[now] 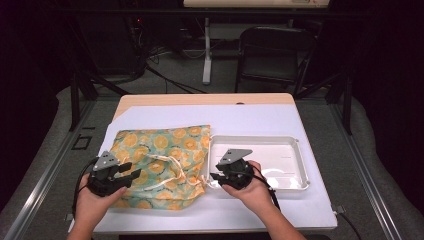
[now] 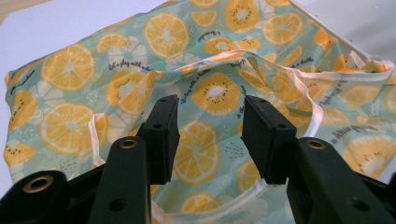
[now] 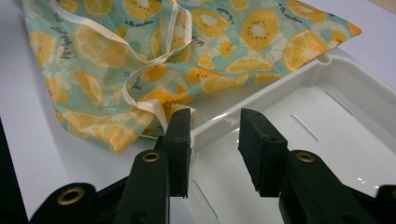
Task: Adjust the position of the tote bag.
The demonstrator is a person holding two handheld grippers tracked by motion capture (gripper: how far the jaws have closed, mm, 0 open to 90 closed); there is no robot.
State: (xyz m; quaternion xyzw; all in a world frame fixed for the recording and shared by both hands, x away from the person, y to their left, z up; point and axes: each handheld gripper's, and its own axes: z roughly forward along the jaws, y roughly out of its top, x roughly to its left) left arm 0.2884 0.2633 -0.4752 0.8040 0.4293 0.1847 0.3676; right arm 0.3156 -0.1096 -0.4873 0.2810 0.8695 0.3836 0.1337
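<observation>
A teal cloth bag printed with orange slices lies flat on the white table cover, its pale drawstring looped across it. My left gripper hovers over the bag's left part with its jaws apart and nothing between them; the left gripper view has the bag just beyond the gripper. My right gripper sits at the near left corner of the white tray, jaws apart. In the right gripper view that gripper straddles the tray rim, with the bag beyond it.
The tray sits right of the bag, touching its edge. A white sheet covers the wooden table. A dark chair and a stand's leg are beyond the far edge.
</observation>
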